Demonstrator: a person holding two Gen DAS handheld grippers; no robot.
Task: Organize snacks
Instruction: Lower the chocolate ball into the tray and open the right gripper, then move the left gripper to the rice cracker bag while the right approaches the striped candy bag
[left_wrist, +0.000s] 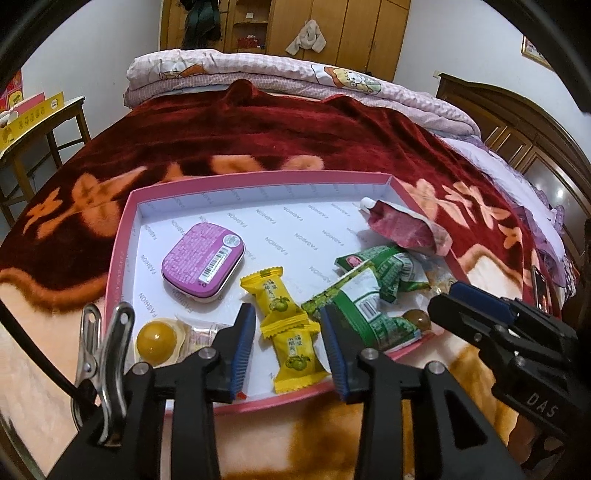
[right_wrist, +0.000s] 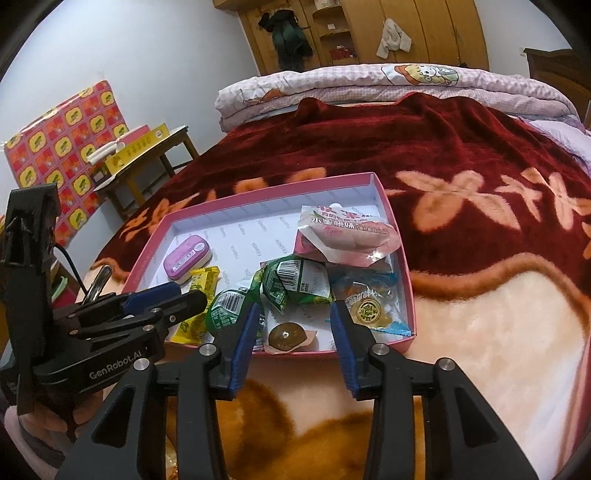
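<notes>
A pink box tray (left_wrist: 119, 243) with a white inside lies on the bed and holds the snacks. In it are a purple tin (left_wrist: 202, 264), two yellow candy packets (left_wrist: 275, 295), green packets (left_wrist: 384, 269), a red pouch (left_wrist: 406, 227) and a yellow jelly cup (left_wrist: 157, 339). My left gripper (left_wrist: 288, 347) hovers open over the tray's near edge, with the nearer yellow packet (left_wrist: 295, 360) below its gap. My right gripper (right_wrist: 295, 332) is open above a brown jelly cup (right_wrist: 286, 336), not touching it. A clear blue packet (right_wrist: 369, 310) lies beside its right finger.
The tray (right_wrist: 295, 353) rests on a red and cream flowered blanket (right_wrist: 443, 147). A folded pink quilt (right_wrist: 369, 88) lies at the far end of the bed. A small wooden table with a yellow box (right_wrist: 136, 151) stands to the left. Both grippers crowd the tray's near edge.
</notes>
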